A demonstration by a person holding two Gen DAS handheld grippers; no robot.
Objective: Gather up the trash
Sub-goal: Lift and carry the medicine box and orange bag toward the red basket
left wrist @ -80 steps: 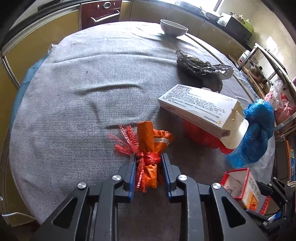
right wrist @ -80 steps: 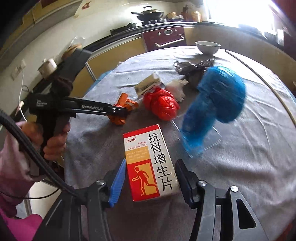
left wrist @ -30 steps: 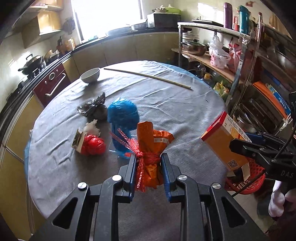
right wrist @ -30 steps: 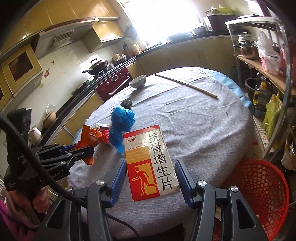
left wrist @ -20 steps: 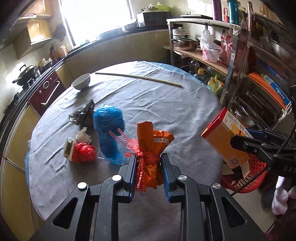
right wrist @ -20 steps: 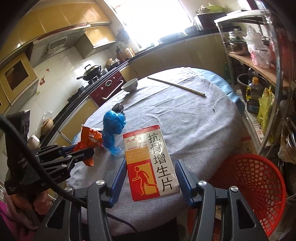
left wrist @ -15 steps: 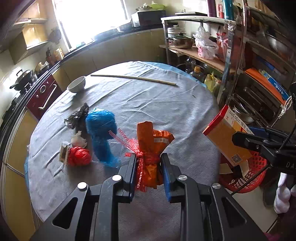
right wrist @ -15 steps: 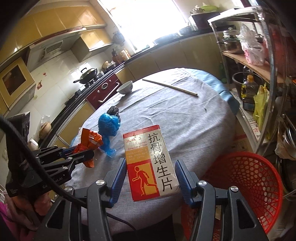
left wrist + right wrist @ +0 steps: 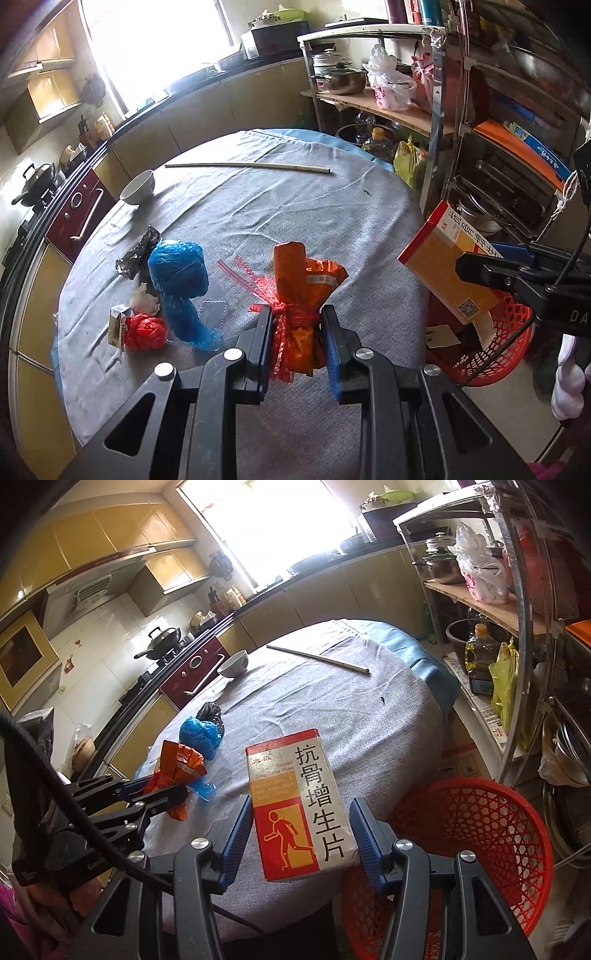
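My left gripper (image 9: 297, 325) is shut on an orange wrapper bundle (image 9: 301, 291) tied with red plastic strips, held above the grey round table (image 9: 258, 206). In the right wrist view the same bundle (image 9: 177, 766) sits in the left gripper (image 9: 159, 795) at the left. My right gripper (image 9: 301, 834) is shut on a red, yellow and silver medicine box (image 9: 299, 801), held over the table's near edge. That box (image 9: 450, 266) hangs at the right of the left wrist view. A red mesh basket (image 9: 476, 853) stands on the floor, below and to the right of the box.
Left on the table are a blue plastic bag (image 9: 177, 280), a red crumpled bag (image 9: 146, 332), a small carton (image 9: 116, 325), a white wad (image 9: 144, 301) and dark foil (image 9: 138, 253). A white bowl (image 9: 138, 188) and a long stick (image 9: 247, 166) lie farther back. A metal shelf rack (image 9: 517, 602) stands right.
Both grippers have swung with their loads away from the trash pile toward the table's right edge. The red basket has come fully into the right wrist view.
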